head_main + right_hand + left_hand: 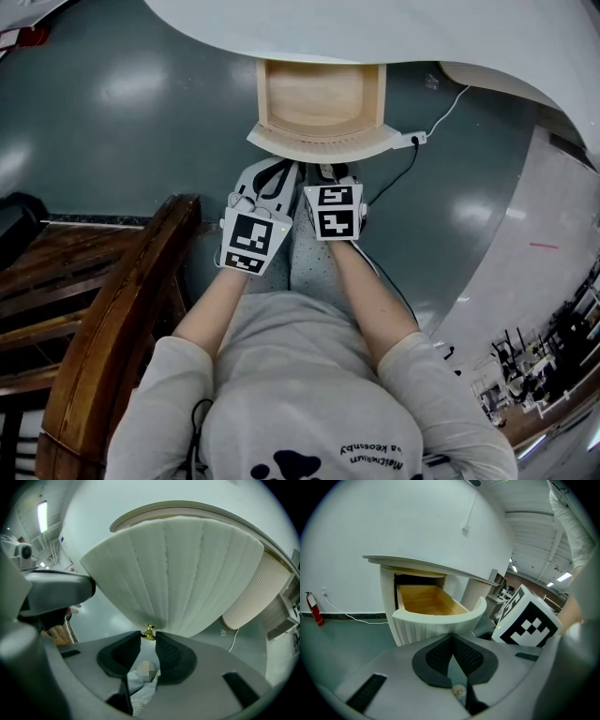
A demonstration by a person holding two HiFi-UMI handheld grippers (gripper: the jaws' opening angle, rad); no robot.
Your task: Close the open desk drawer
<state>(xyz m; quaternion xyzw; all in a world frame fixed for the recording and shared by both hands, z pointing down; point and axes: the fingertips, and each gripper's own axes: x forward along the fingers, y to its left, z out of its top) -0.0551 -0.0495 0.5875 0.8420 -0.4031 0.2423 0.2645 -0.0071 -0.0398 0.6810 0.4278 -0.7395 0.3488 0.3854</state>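
The left gripper (453,638) hangs just short of the open drawer (319,141), jaws pressed together on nothing. That one drawer juts out from under the white bench (375,28). The right gripper (148,638) sits at the drawer's curved front, its jaws pinching the single brass knob (149,632) there.

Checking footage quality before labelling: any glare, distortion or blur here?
Head view: light glare on the glossy grey floor. Left gripper view: dark round vignette, strong fisheye bending. Right gripper view: small brass knob sharp; mosaic patch lower down.
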